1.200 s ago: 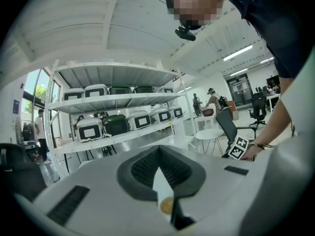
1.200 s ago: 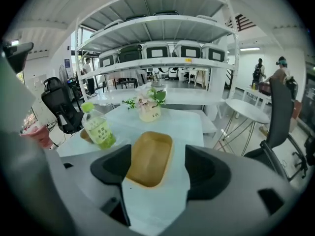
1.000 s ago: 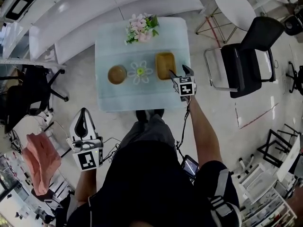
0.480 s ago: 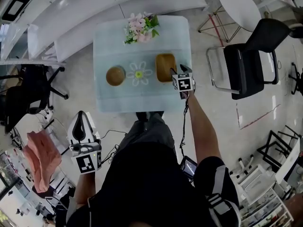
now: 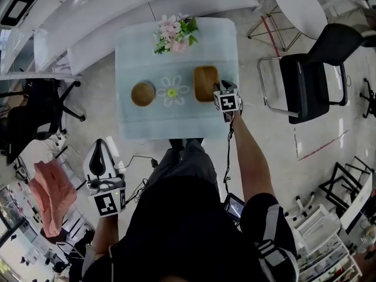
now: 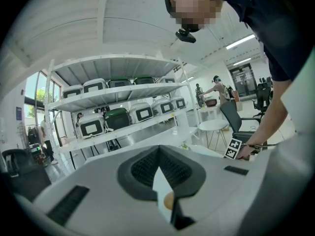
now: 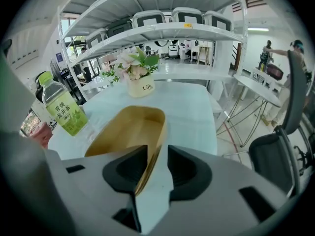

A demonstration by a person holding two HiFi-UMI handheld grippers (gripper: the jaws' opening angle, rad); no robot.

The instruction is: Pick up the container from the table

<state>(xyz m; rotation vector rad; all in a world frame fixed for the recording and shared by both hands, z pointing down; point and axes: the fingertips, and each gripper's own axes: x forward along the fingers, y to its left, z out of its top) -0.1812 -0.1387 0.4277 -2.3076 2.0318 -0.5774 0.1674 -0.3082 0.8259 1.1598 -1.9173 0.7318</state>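
The tan, oblong container sits on the pale desk, toward its right side and a little nearer than the middle. The right hand-held gripper points steeply down at the container's near right corner. Its jaws have just been closing and now stand narrow, with the container's right-hand wall and rim running up between them. In the right gripper view the rim lies against the inner edge of the left pad, while a thin strip of white desk shows between the rim and the right pad, so the grip is not yet closed on both sides. The container rests flat on the desk. To its left stands a green-labelled bottle, and further left a round brown bowl. A white pot of pink flowers stands at the desk's far edge. The left hand-held gripper is held well away from the desk, low at the person's left side. Its pads meet at the tips with only a thin wedge of gap below them, and nothing is gripped. A black chair stands to the right of the desk, and white shelves line the far wall
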